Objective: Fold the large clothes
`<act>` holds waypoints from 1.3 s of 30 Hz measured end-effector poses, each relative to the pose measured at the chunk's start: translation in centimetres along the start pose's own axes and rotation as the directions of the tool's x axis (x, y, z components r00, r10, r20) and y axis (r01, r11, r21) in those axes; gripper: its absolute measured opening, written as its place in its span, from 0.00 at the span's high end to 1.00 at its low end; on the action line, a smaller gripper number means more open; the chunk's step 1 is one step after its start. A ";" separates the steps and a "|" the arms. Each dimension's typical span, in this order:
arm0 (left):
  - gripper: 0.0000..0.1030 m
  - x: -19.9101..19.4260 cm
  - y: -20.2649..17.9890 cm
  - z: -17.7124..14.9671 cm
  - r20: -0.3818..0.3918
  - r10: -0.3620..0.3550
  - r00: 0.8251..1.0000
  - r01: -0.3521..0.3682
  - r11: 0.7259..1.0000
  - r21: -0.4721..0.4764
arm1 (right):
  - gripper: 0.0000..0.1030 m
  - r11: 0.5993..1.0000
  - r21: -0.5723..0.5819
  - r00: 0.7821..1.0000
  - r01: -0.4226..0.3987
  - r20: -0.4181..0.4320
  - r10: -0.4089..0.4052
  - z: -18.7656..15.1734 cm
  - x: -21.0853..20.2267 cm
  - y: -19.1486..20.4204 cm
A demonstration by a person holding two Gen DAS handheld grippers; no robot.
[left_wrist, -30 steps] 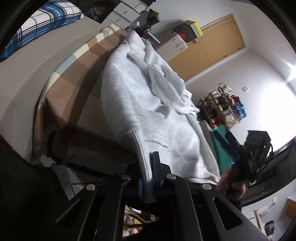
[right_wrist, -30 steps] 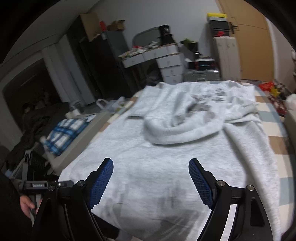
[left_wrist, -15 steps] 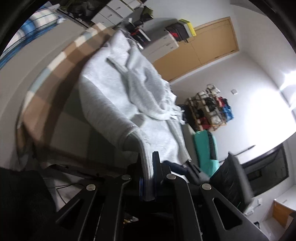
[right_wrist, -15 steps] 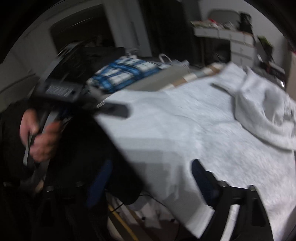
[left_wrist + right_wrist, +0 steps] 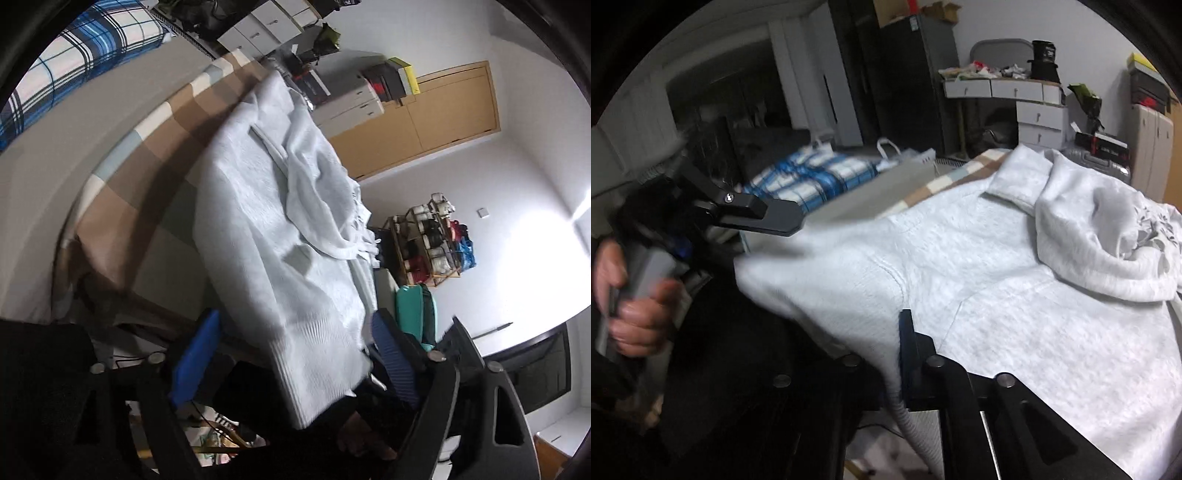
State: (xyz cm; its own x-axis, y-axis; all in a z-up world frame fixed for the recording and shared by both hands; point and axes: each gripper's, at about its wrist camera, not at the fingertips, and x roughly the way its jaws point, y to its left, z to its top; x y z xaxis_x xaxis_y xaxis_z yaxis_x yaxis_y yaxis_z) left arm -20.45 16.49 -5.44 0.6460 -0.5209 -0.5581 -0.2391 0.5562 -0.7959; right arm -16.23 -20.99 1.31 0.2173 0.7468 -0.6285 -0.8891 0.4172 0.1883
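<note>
A light grey hooded sweater [image 5: 280, 236] lies spread over the bed, its ribbed hem hanging off the near edge. My left gripper [image 5: 295, 362] is opening, with the hem loose between its blue pads [image 5: 195, 362], which do not press it. In the right wrist view a hand [image 5: 631, 306] holds that gripper at the left, one of its fingers [image 5: 768, 216] reaching over the sweater's corner. My right gripper [image 5: 901, 332] has its jaws closing tight on the sweater [image 5: 1015, 295] at the hem, where fabric bunches between the fingers.
A brown and white checked sheet [image 5: 147, 177] covers the bed, with a blue plaid pillow [image 5: 74, 55] beyond its far side. White drawers [image 5: 1008, 88], a suitcase and boxes stand past the head end. A wooden door [image 5: 443, 110] and a shelf rack [image 5: 432, 240] line the wall.
The left gripper, shut on the hem before, has opened and let it go. The right gripper, open above the sweater earlier, swung left to the near edge and shut on the hem.
</note>
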 end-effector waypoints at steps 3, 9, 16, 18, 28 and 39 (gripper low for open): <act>0.18 1.9 1.0 0.3 -0.059 0.024 0.998 -0.026 0.999 -0.034 | 0.95 1.000 -0.008 1.000 -0.006 -0.024 0.005 -0.5 0.5 1.2; 0.18 5.3 2.7 -0.7 -0.140 -0.054 0.989 0.036 0.992 -0.124 | 0.95 0.999 0.009 0.999 -0.045 -0.019 0.045 -0.6 0.2 1.7; 0.66 6.0 1.7 -1.2 -0.165 -0.134 0.977 0.124 0.990 -0.067 | 0.86 0.997 0.042 0.995 -0.071 -0.064 0.074 -1.2 -0.2 1.4; 0.82 5.8 1.2 -1.3 -0.177 -0.134 0.975 0.129 0.991 -0.042 | 0.82 0.994 0.082 0.994 -0.071 -0.081 0.078 -1.3 -1.2 0.9; 0.91 4.6 0.0 -1.7 -0.201 0.056 0.978 -0.035 0.994 0.105 | 0.14 0.848 0.377 0.920 0.372 -0.027 -0.392 -4.2 -19.0 -11.6; 0.91 4.6 0.2 -2.2 -0.204 0.203 0.958 -0.155 0.961 0.227 | 0.35 0.705 0.538 0.878 0.463 -0.385 -0.283 -13.5 -16.4 -20.1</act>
State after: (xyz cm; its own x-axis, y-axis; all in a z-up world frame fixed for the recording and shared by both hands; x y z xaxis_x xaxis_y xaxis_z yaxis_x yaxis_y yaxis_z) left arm -19.12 12.74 -8.65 0.4227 -0.5181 -0.7436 -0.1650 0.7628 -0.6253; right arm -7.37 -48.58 -2.36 0.2869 0.3384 -0.8962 -0.3095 0.9181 0.2476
